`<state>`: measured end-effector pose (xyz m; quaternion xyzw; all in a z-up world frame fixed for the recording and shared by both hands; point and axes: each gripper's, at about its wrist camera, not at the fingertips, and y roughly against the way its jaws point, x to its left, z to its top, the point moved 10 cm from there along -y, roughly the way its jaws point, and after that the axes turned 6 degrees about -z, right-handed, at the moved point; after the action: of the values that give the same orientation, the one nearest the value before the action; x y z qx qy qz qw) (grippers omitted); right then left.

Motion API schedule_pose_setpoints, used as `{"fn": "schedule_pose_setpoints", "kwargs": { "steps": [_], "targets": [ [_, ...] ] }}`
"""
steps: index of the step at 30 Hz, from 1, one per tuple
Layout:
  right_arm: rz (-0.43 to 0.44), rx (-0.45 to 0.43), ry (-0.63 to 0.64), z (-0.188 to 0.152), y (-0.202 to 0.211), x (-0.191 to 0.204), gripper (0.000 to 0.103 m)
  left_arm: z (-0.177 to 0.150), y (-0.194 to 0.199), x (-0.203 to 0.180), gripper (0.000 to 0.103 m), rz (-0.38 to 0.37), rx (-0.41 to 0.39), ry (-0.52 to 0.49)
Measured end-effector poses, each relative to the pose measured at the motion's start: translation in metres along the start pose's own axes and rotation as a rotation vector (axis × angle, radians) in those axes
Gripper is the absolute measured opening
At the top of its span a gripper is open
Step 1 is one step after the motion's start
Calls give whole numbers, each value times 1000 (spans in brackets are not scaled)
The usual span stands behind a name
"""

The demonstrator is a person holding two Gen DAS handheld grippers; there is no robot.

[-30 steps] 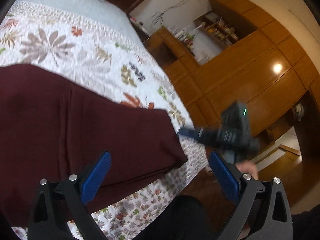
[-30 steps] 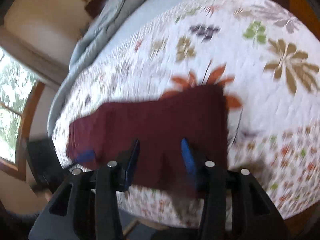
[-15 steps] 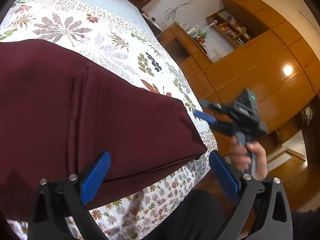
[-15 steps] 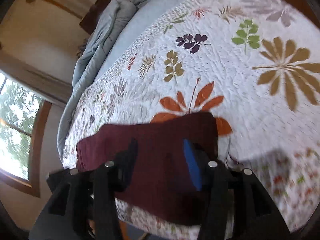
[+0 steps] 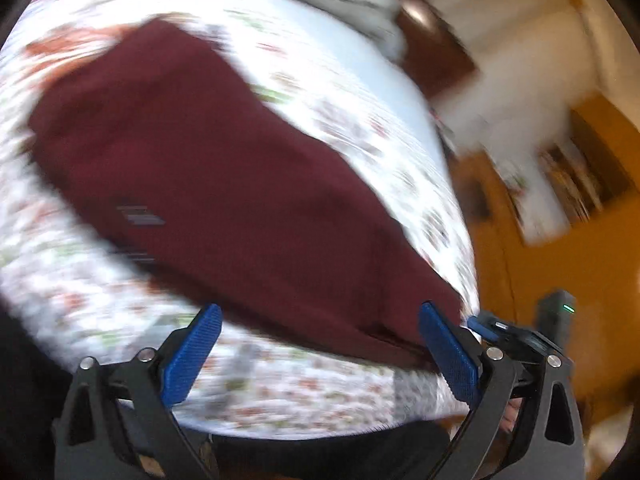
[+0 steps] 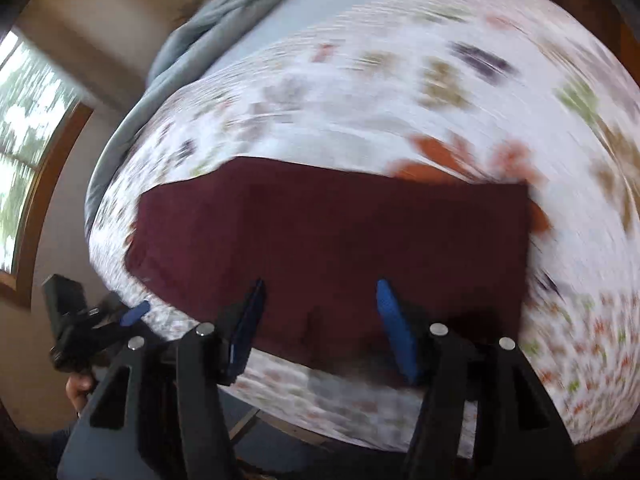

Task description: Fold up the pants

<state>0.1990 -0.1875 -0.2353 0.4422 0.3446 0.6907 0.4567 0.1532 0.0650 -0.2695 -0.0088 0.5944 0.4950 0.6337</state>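
Note:
The maroon pants [image 5: 224, 184] lie folded flat as a long band on the floral bedspread, also in the right wrist view [image 6: 332, 240]. My left gripper [image 5: 324, 344] is open and empty, just off the pants' near edge. My right gripper [image 6: 320, 320] is open and empty over the pants' near edge. The right gripper shows in the left wrist view [image 5: 516, 332] by the pants' right end. The left gripper shows in the right wrist view [image 6: 92, 320] off the pants' left end. Both views are motion-blurred.
The floral bedspread [image 6: 400, 92] covers the bed, with a grey-blue blanket [image 6: 208, 28] bunched at the far end. Wooden cabinets and shelves [image 5: 568, 208] stand to the right of the bed. A window [image 6: 24, 136] is on the left wall.
Both cameras have swung quickly. The left gripper now looks along the pants' length from lower down. The right gripper has dropped back to the bed's near edge, with more of the pants in view.

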Motion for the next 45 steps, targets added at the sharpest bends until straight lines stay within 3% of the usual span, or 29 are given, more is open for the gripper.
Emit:
{"fn": "schedule_pose_setpoints", "kwargs": {
  "steps": [2,4,9,12,19,24,31,45],
  "targets": [
    [53,33,80,16,-8,46,59,7,16,29,99,12,-38,121],
    [119,76,161,30,-19,94,68,15,27,53,99,-40,-64,238],
    [211,264,408,54,-64,211,81,46,55,99,99,-107,-191,402],
    [182,390,566,57,-94,256,81,58,55,119,99,-117,-207,464],
    [155,509,736,87,-145,327,81,73,45,145,99,-186,-220,568],
    [130,604,843,91,-174,349,85,82,48,166,99,-228,-253,634],
    [70,680,920,109,-221,360,88,97,45,156,99,-245,-261,584],
    [119,864,1022,86,-286,393,89,90,42,155,97,-244,-260,587]
  ]
}}
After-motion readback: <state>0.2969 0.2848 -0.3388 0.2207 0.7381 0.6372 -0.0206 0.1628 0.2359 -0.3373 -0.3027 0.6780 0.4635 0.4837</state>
